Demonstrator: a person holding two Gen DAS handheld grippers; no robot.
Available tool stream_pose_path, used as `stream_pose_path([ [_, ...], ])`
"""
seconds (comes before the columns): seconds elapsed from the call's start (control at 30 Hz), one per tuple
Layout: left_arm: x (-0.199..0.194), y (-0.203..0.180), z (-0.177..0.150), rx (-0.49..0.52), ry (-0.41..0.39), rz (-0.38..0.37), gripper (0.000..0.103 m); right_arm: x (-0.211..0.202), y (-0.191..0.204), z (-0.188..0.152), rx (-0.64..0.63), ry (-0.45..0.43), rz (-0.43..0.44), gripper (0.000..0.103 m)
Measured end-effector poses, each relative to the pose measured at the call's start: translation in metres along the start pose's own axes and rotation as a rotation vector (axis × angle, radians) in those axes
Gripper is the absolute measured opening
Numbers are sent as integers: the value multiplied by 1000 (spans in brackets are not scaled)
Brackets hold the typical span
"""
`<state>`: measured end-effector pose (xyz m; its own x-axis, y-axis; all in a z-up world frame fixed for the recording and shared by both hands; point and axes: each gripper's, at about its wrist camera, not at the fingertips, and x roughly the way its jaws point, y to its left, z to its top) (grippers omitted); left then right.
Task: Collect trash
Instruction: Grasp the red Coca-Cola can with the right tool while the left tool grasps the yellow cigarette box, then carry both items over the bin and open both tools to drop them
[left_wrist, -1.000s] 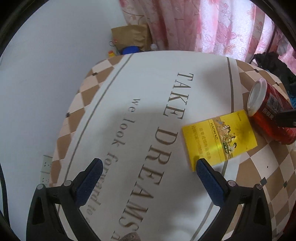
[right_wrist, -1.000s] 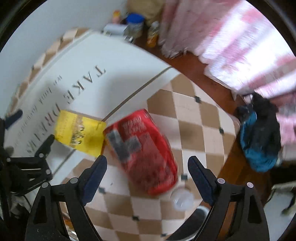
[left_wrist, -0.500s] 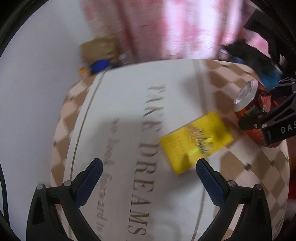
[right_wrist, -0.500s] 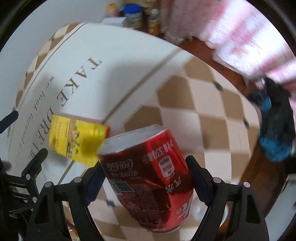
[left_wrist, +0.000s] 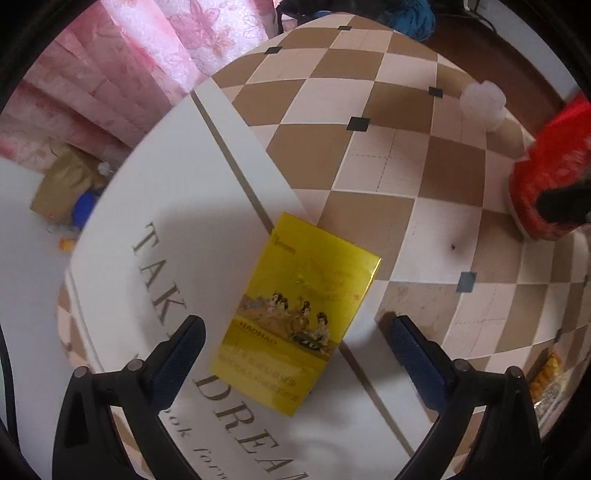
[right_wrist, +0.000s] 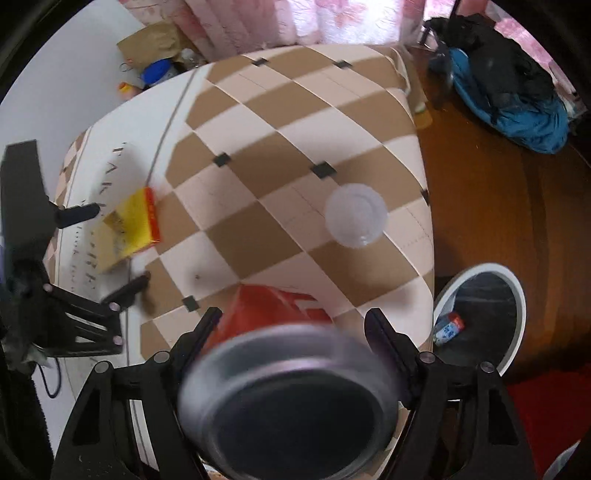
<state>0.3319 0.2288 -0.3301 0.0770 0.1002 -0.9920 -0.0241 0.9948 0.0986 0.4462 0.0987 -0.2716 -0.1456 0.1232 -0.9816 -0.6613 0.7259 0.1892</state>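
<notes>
My right gripper (right_wrist: 293, 323) is shut on a red soda can (right_wrist: 280, 365) and holds it above the table, its silver base toward the camera; the can also shows at the right edge of the left wrist view (left_wrist: 550, 177). A yellow cigarette box (left_wrist: 295, 314) lies flat on the checked tablecloth (left_wrist: 369, 122). My left gripper (left_wrist: 295, 343) is open and hovers over the box, one finger on each side of its near end. The box also shows in the right wrist view (right_wrist: 135, 225). A white plastic lid (right_wrist: 356, 219) lies on the cloth.
A white-rimmed trash bin (right_wrist: 480, 317) with a black liner stands on the floor beside the table's right corner, some litter inside. A blue and black bag (right_wrist: 506, 88) lies on the wooden floor. Pink curtains (left_wrist: 122, 74) and a brown paper bag (left_wrist: 62, 184) are behind the table.
My right gripper has lifted the can and turned it base-first toward the camera, swinging toward the bin side. My left gripper has moved over the yellow box, now between its open fingers.
</notes>
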Motion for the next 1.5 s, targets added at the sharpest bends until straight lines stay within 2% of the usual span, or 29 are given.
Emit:
stream_pose_path([
  [0.1, 0, 3, 1, -41, -2, -85, 75, 8, 0, 8, 10, 9, -4, 80],
  [0.13, -1, 4, 0, -57, -7, -101, 63, 9, 0, 9, 10, 16, -7, 80],
  [0.17, -4, 6, 1, -78, -18, -95, 60, 9, 0, 9, 14, 17, -3, 80],
  [0.23, -5, 10, -2, -156, -10, -123, 60, 9, 0, 10, 21, 17, 8, 80],
  [0.33, -6, 11, -14, -294, 0, -125, 60, 11, 2, 9, 29, 14, 18, 80],
  [0.47, -9, 8, -32, -447, -34, -126, 61, 10, -3, 4, 42, 4, 45, 80],
  [0.57, -9, -8, -36, -415, -63, -41, 62, 8, -4, -1, 56, -15, 59, 80],
  [0.6, -10, -12, -37, -413, -77, -21, 62, 7, -5, -2, 60, -22, 58, 75],
  [0.63, -10, -13, -37, -426, -87, -16, 60, 7, -4, -4, 62, -29, 66, 72],
  [0.97, -34, -7, -69, -619, -187, -19, 59, -16, -11, -23, 111, -146, 84, 71],
  [1.1, -53, -25, -71, -633, -228, -13, 59, -25, -21, -37, 159, -191, 109, 71],
  [1.23, -79, -53, -64, -596, -280, -1, 59, -38, -34, -55, 188, -236, 123, 71],
  [1.43, -128, -98, -33, -537, -379, -34, 59, -70, -83, -83, 260, -307, 160, 71],
  [1.5, -146, -126, -17, -499, -417, -59, 59, -83, -104, -92, 283, -333, 161, 71],
])
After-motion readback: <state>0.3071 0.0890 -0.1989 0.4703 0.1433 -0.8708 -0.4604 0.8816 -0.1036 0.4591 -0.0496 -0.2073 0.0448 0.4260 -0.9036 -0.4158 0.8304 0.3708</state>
